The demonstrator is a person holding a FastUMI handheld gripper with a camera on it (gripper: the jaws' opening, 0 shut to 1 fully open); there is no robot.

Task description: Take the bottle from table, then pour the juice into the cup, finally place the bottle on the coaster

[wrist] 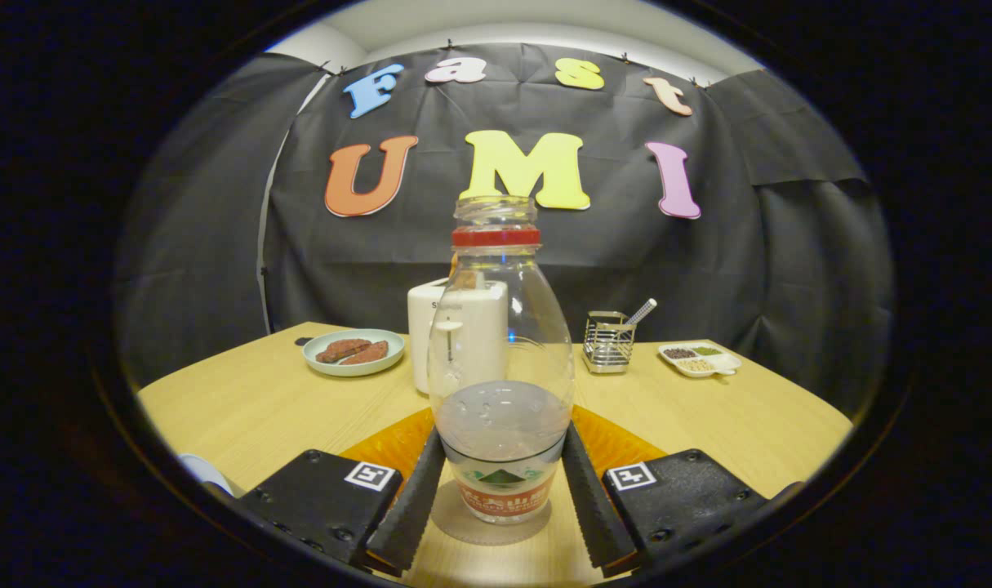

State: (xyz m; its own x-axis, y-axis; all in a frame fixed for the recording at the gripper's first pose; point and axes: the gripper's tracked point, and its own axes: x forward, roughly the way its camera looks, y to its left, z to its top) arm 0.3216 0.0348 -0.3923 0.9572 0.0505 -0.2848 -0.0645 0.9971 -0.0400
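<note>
A clear plastic bottle (500,343) with a red neck ring and no cap stands upright between my fingers. Clear liquid fills its lower part, down to a label near the base. Its base rests on a round grey coaster (455,529) on the wooden table (251,408). My gripper (504,437) is shut on the bottle, with both fingertips (430,465) against its lower sides. The rim of a pale round object (206,474), perhaps the cup, shows just left of the left finger, mostly hidden.
An orange mat (385,447) lies under and behind the bottle. Beyond it stand a white toaster (455,335), a pale green plate with brown food (353,352), a wire utensil holder (610,341) and a small white divided dish (700,358). Black cloth walls the back.
</note>
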